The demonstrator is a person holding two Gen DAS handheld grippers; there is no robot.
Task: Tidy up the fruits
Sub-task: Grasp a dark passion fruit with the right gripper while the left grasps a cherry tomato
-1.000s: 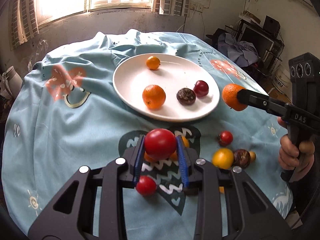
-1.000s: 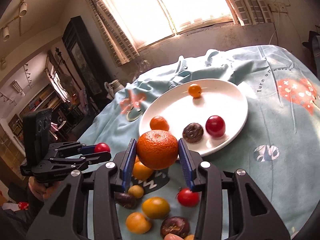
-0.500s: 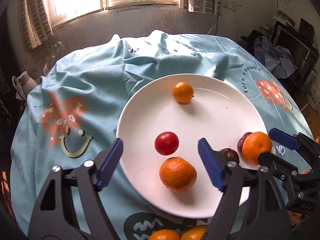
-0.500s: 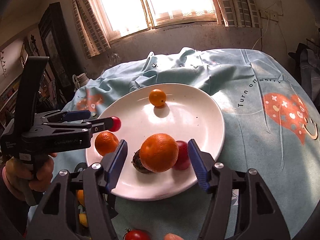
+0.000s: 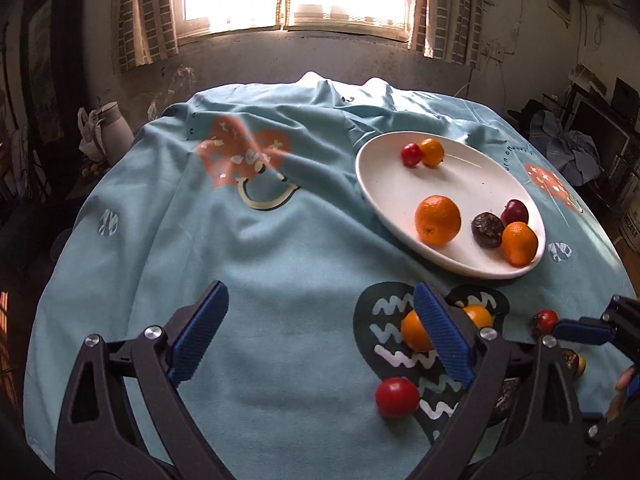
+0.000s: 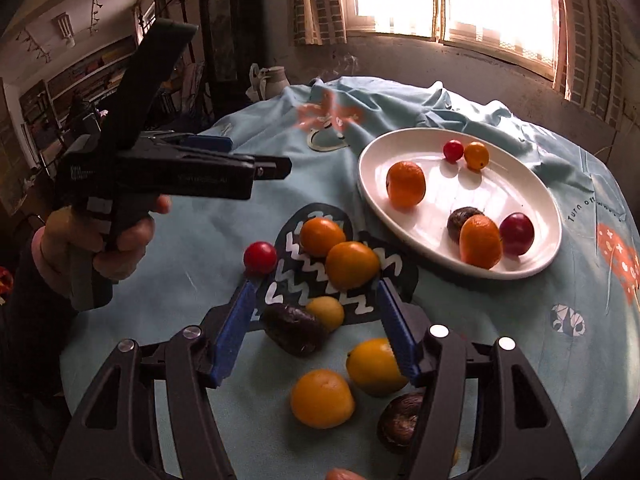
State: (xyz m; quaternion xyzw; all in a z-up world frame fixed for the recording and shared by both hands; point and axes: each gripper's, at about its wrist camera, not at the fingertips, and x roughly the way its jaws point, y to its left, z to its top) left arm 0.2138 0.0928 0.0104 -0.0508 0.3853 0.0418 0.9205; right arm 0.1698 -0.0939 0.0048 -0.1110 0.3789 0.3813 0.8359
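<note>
Left gripper (image 5: 320, 336): jaws spread wide, nothing between them; only bare tablecloth (image 5: 248, 264) lies in the gap.
Right gripper (image 6: 316, 320): jaws wide apart, gripping nothing; a dark passion fruit (image 6: 294, 334) and a small yellow fruit (image 6: 326, 312) lie on the cloth between its fingers.
Loose fruit: two oranges (image 6: 352, 265) just ahead of the right gripper's tips; a red tomato (image 6: 260, 257) just beyond its left fingertip; a yellow lemon (image 6: 372, 366) touching the inside of its right finger; another orange fruit (image 6: 322, 398) closer in, under the jaws.
Plate (image 6: 532, 264): ahead and to the right of both grippers, well apart from the left one; it carries six fruits.
On the plate: a large orange (image 5: 438, 219), a smaller orange (image 5: 519, 243) against a dark fruit (image 5: 486, 230) and a plum (image 5: 516, 211), plus a small tomato (image 5: 411, 155) touching a small orange (image 5: 432, 152) at the far rim.
</note>
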